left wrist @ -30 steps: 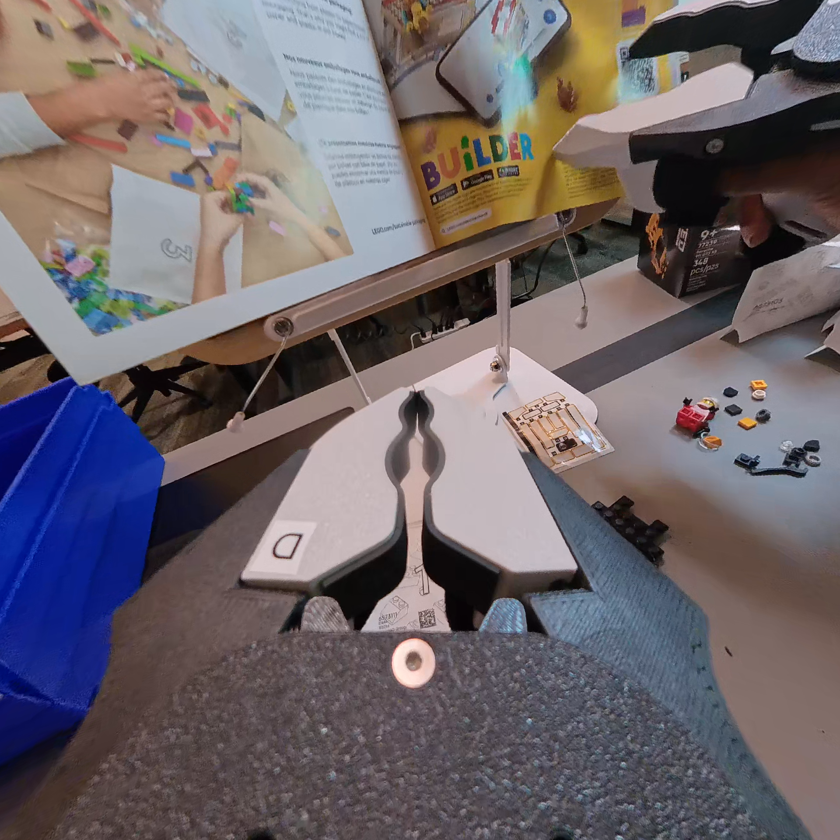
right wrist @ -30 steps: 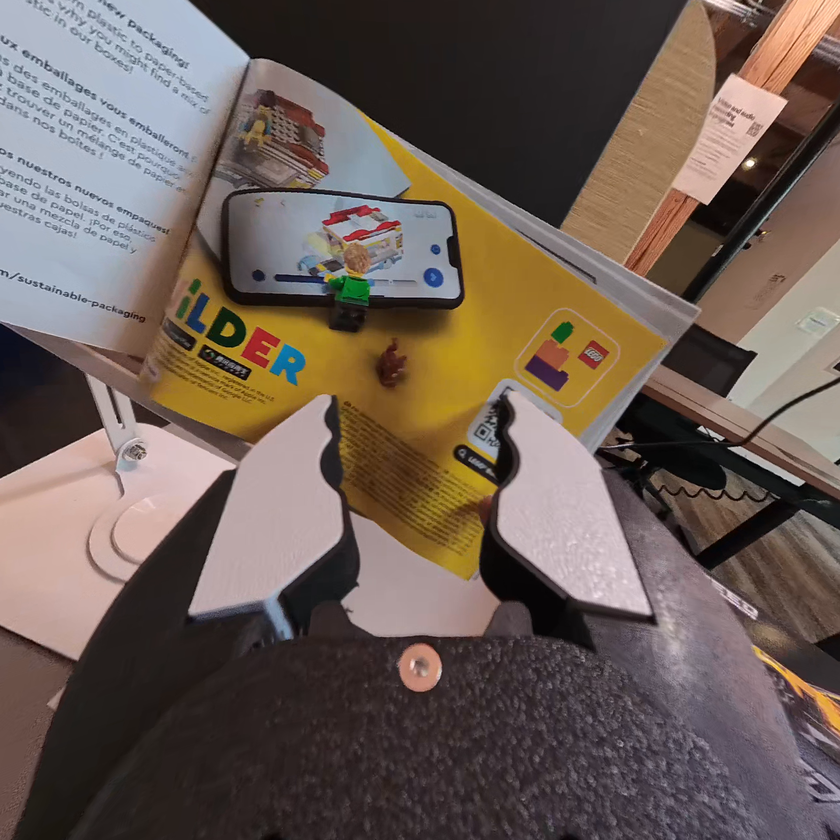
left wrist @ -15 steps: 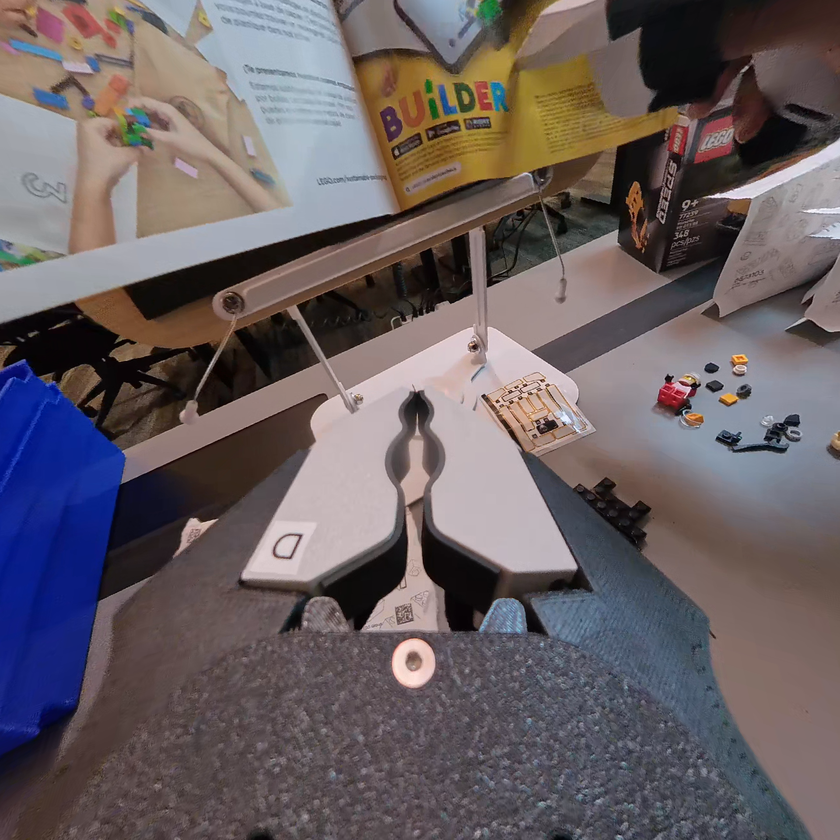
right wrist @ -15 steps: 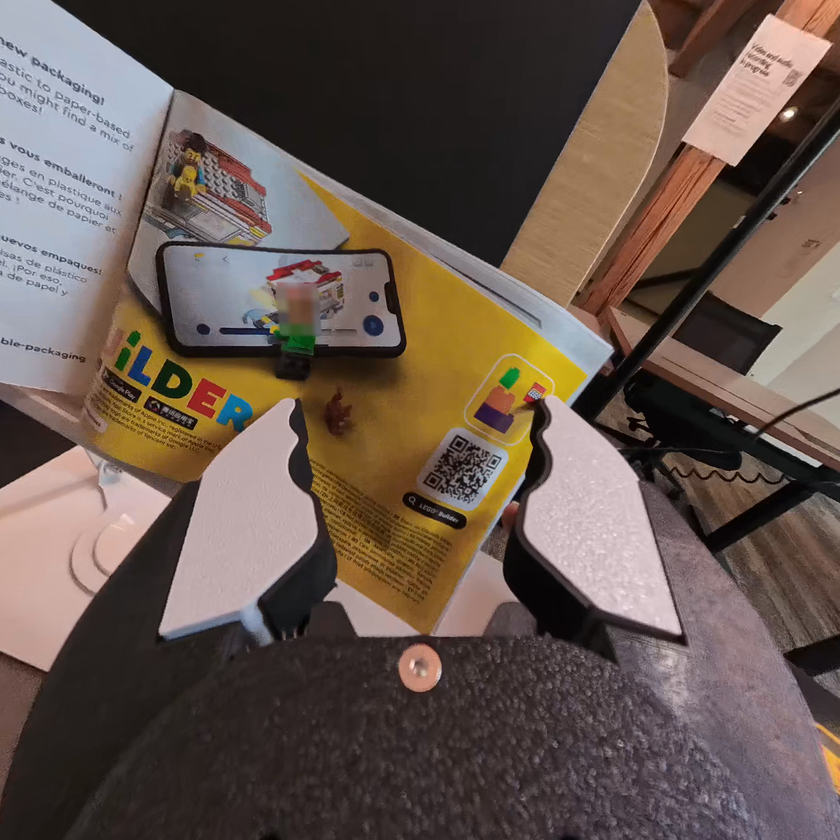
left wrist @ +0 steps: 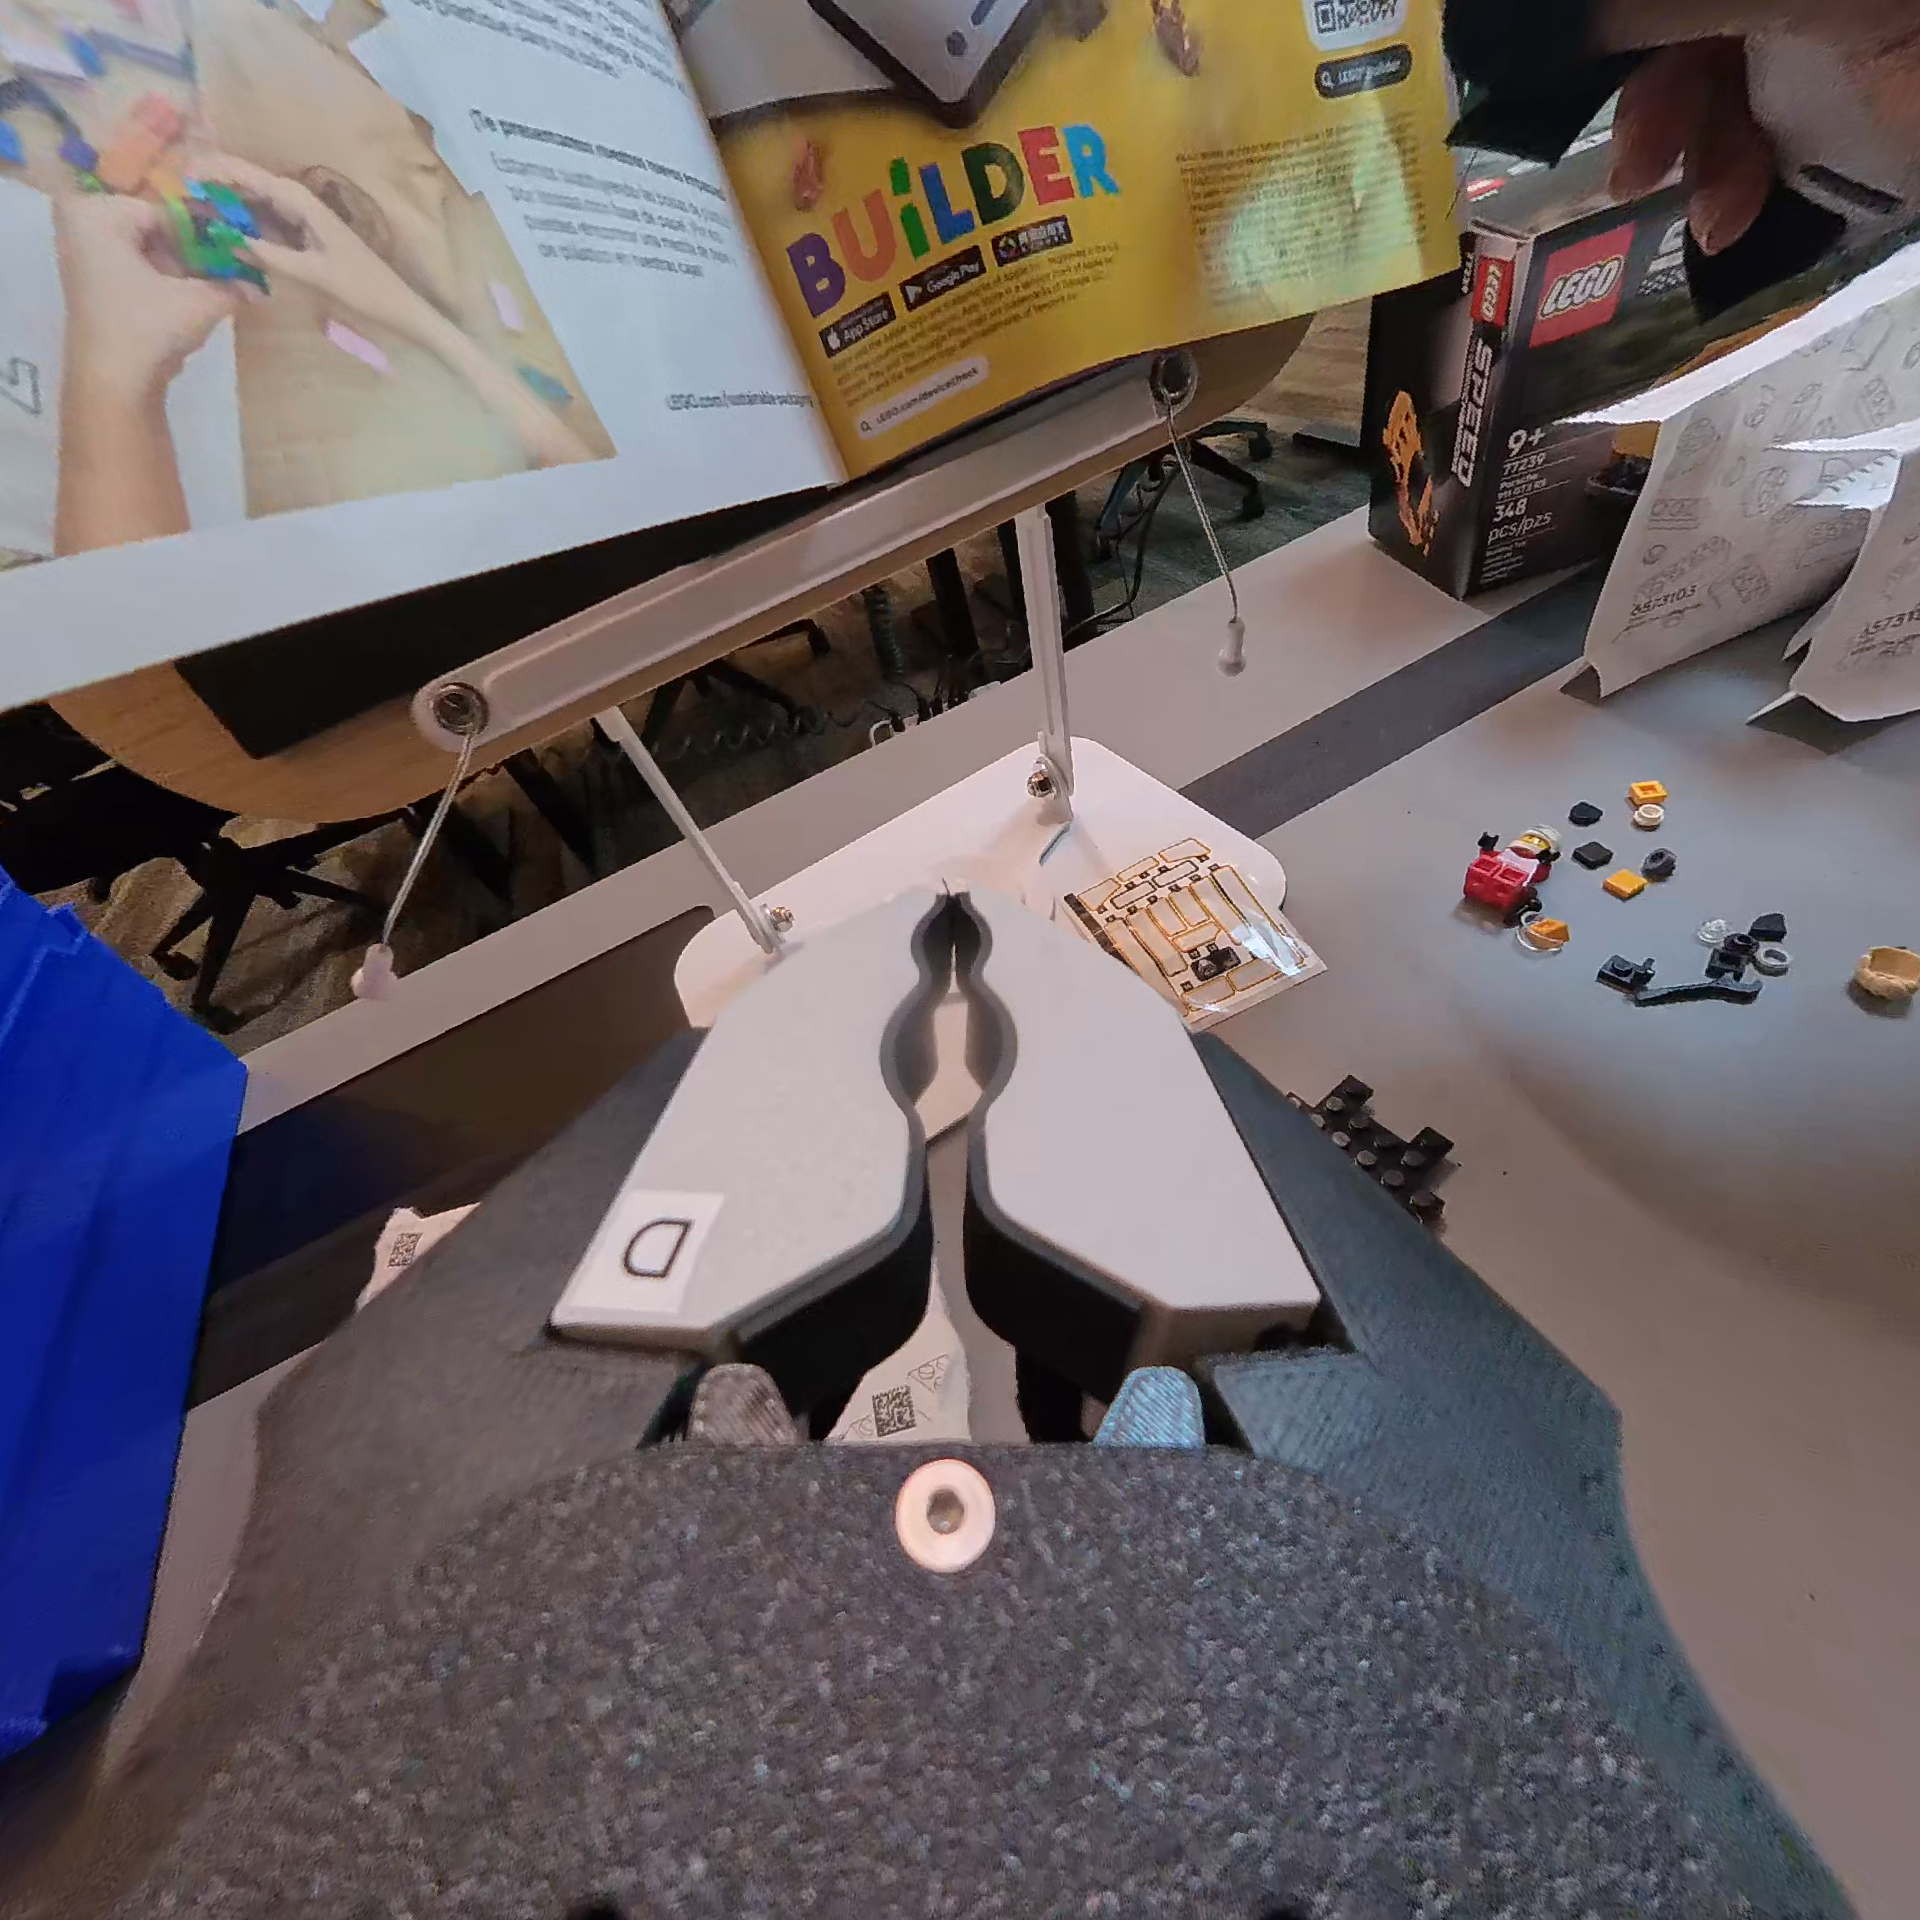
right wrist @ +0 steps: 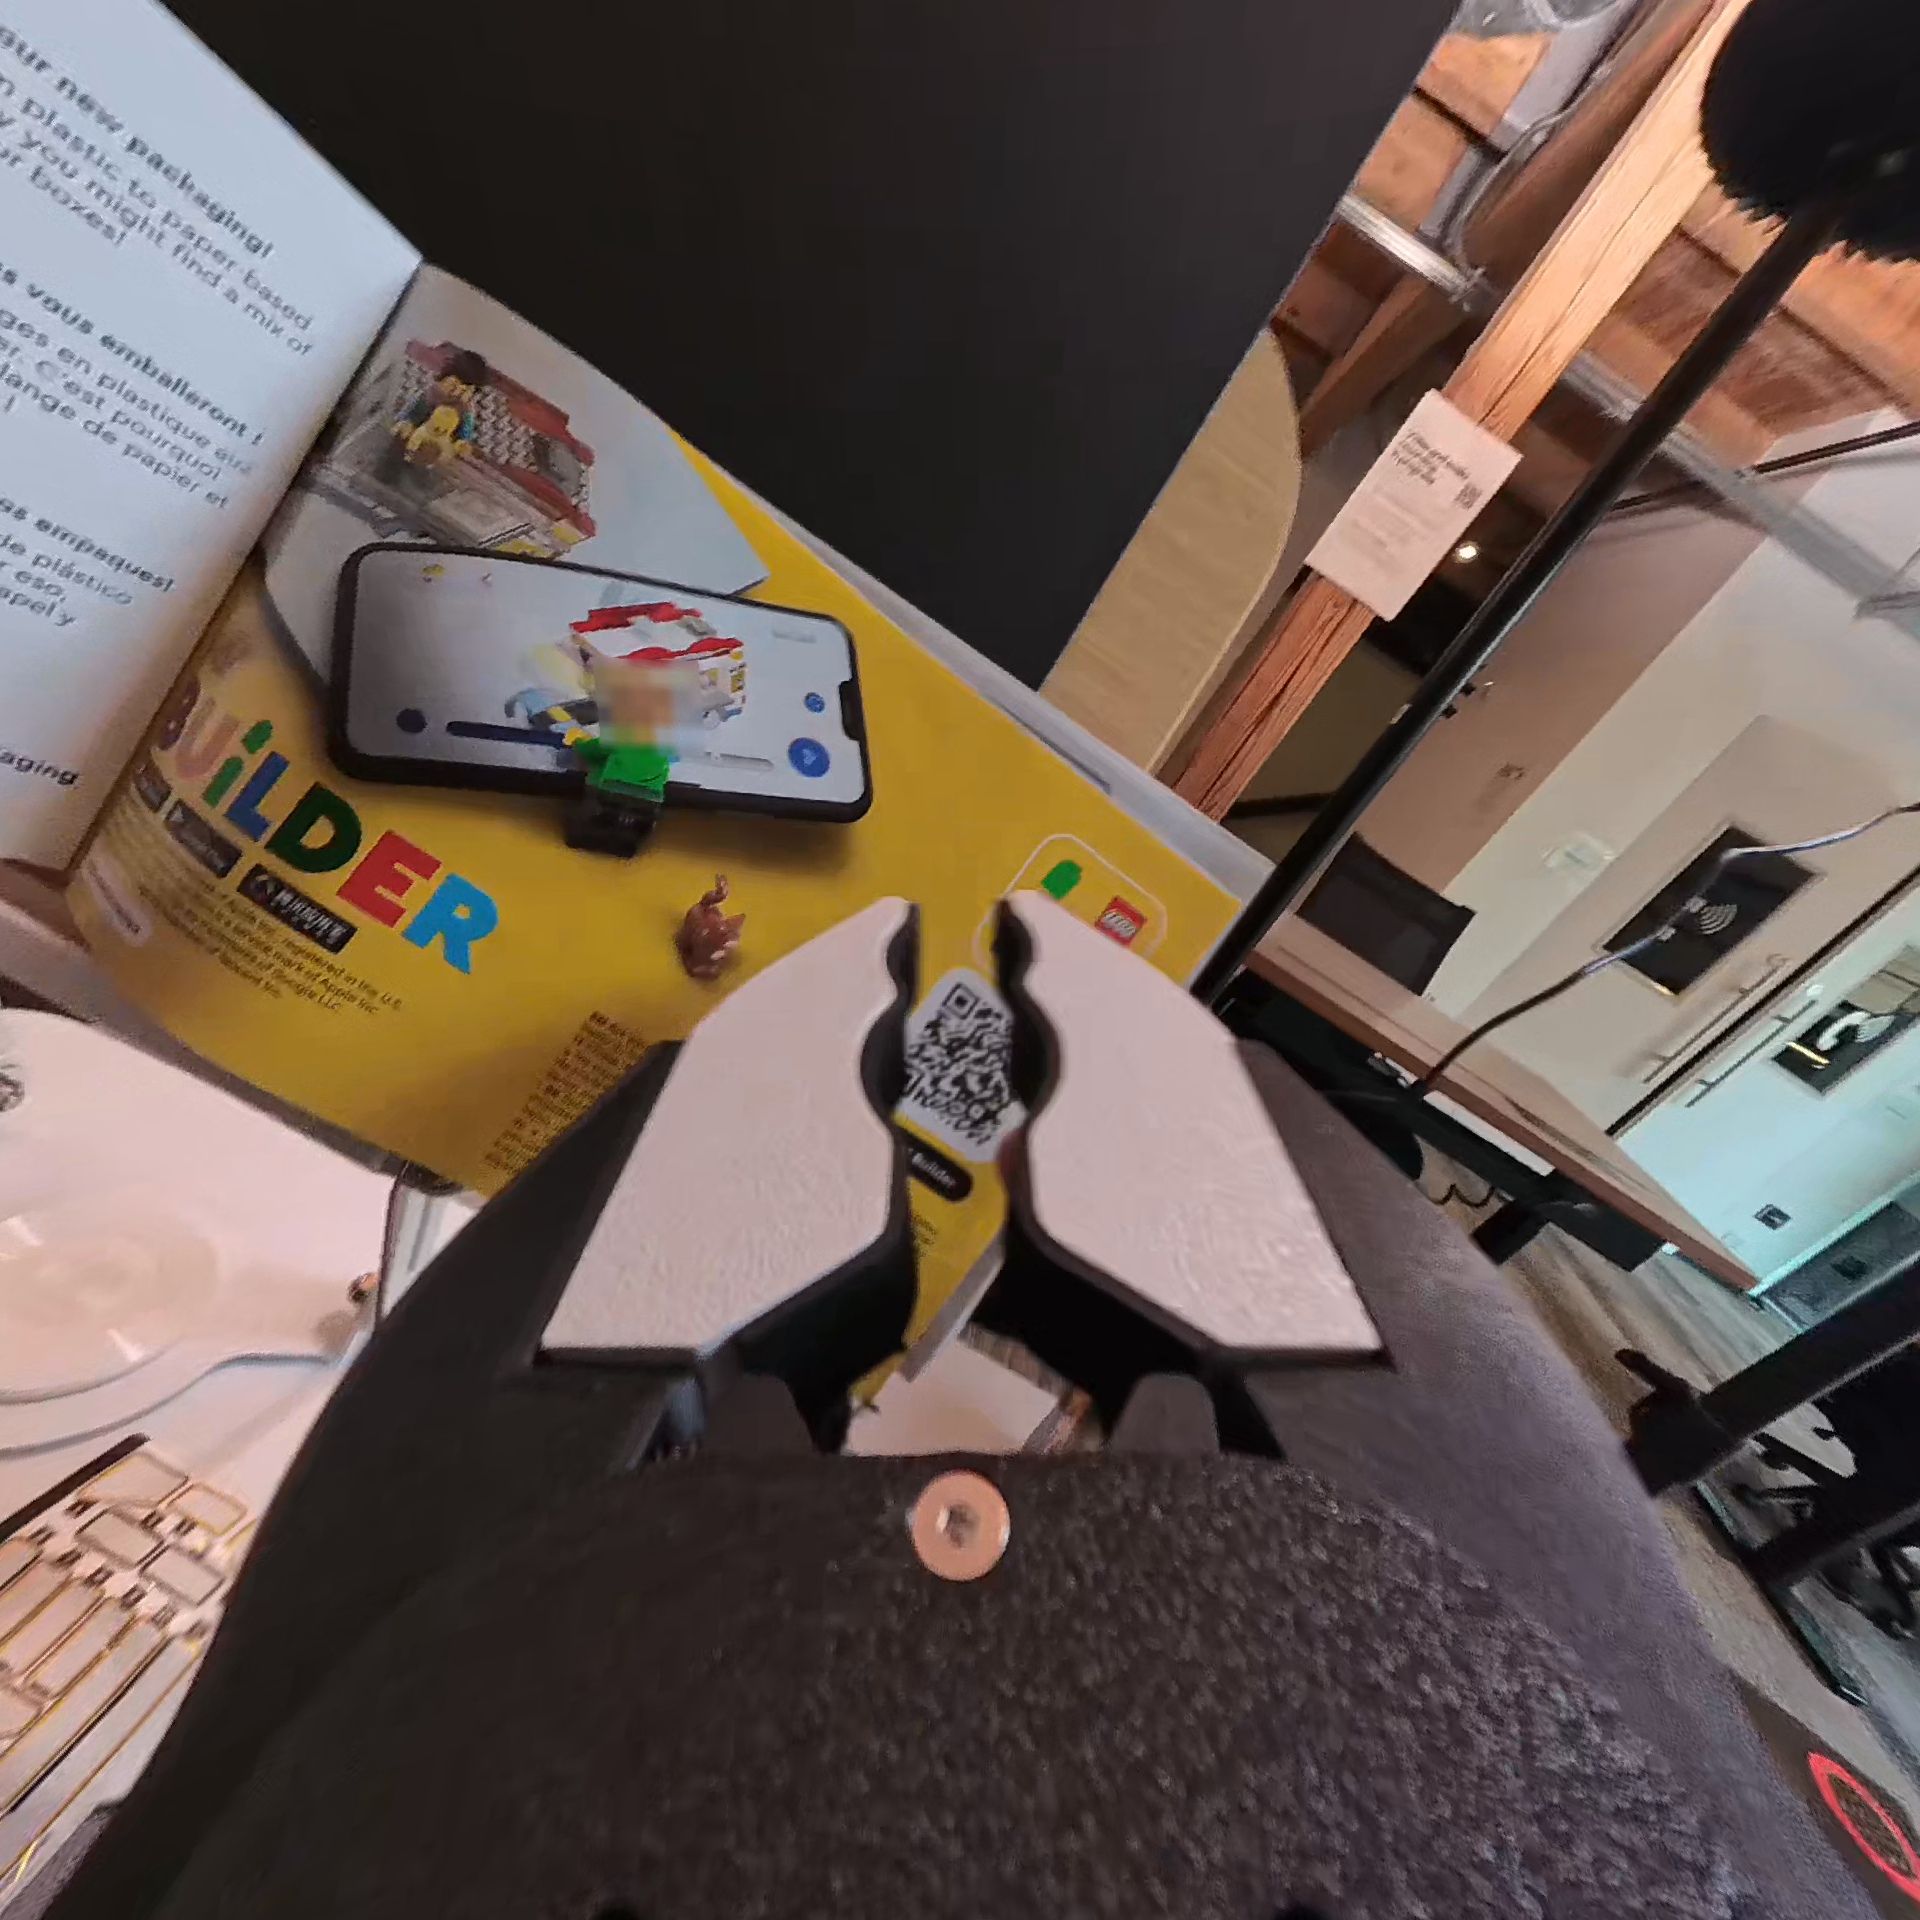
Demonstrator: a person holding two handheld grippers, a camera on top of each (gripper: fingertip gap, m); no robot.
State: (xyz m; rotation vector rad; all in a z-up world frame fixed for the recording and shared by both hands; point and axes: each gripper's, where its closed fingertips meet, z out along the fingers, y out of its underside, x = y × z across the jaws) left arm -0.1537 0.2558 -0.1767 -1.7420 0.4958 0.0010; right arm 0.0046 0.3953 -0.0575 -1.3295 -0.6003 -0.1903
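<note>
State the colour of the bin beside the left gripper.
Blue. The bin shows best in the left wrist view.

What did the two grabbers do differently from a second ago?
The right gripper moved toward the yellow page's outer edge on the booklet, and its fingers closed from wide apart to a narrow gap at that page's edge. Whether they pinch the page is unclear. The left gripper stayed shut, holding nothing, above the stand's white base. The small bricks stayed put.
</note>
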